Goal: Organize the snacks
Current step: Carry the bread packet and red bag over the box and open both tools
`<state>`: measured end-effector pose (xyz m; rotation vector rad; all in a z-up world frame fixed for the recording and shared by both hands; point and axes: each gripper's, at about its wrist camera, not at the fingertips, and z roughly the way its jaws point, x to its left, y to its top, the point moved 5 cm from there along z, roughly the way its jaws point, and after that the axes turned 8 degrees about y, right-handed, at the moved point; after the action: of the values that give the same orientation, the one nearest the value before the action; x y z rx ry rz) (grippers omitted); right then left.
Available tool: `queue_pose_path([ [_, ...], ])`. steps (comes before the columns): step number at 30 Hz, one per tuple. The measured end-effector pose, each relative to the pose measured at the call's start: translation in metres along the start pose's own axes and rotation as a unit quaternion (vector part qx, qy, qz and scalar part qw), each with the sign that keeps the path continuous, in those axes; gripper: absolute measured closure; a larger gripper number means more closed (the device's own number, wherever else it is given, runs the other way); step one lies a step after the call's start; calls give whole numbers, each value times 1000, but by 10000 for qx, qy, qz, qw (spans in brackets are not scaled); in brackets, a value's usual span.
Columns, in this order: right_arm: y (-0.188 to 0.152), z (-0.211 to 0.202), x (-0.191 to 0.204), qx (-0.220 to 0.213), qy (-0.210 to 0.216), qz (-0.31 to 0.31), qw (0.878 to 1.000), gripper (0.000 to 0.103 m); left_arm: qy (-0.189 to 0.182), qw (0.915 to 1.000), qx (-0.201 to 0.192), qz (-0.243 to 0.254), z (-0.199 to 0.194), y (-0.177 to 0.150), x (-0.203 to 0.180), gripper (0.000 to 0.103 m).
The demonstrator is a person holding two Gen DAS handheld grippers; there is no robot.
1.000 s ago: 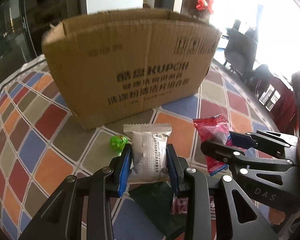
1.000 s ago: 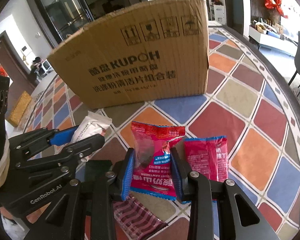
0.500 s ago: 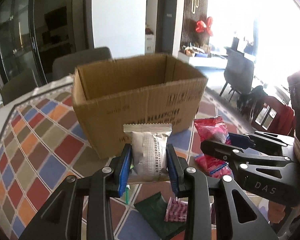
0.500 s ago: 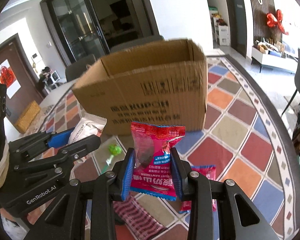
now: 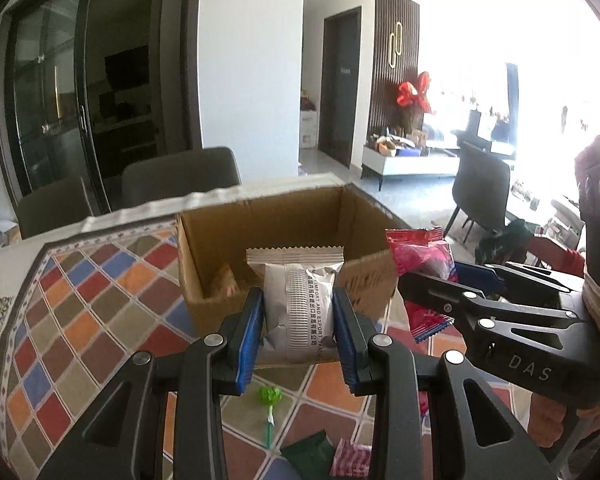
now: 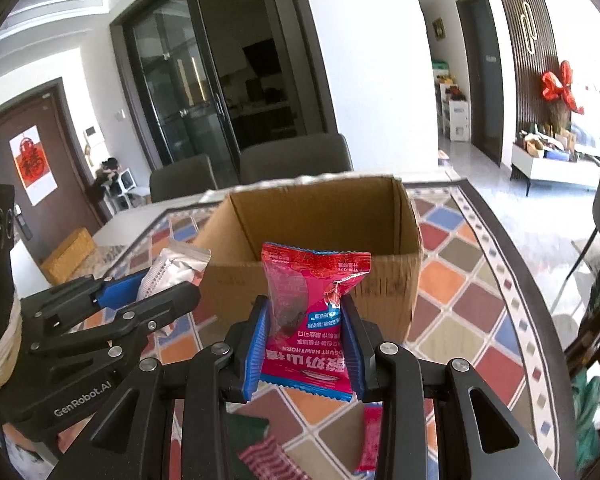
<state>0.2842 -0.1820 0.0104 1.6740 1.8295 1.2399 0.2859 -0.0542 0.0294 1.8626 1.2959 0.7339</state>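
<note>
A: Where is the left gripper (image 5: 298,330)?

B: Raised above the tabletop (image 5: 80,320), pointing level at the cardboard box (image 5: 284,216) at twelve o'clock. Its blue-padded fingers (image 5: 249,330) are clamped on a silver snack packet (image 5: 296,304), held upright with the crimped edge on top.

A: And the right gripper (image 6: 305,350)?

B: Same pose — lifted, aimed at the open box (image 6: 320,216). Its fingers (image 6: 351,350) pinch a red hawthorn snack packet (image 6: 308,316), also upright, printing upside down. In the left view that gripper (image 5: 452,280) reaches in from three o'clock; in the right view the left one (image 6: 148,292) comes from nine.

A: Anything below them?

B: A green lollipop (image 5: 269,398) at six o'clock under the left fingers, plus a dark green packet (image 5: 308,450) and a red striped one (image 5: 352,458) — both on the tabletop. Some orange wrapper lies inside the box at its left corner (image 5: 226,282); I can't tell what it is.
</note>
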Motion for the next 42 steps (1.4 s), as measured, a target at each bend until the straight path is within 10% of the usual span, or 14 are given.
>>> queue_pose_path([
  [18,59,16,-1,-237,-150,-358,9990,68,298,9994,-112,-148,25,44,24,69],
  [38,79,75,-21,342,-259,-296,9986,68,393,9958,705,-424,103,52,43,68],
  [42,77,84,-27,458,-373,-236,9980,59,535,9950,721,-429,103,49,43,48],
])
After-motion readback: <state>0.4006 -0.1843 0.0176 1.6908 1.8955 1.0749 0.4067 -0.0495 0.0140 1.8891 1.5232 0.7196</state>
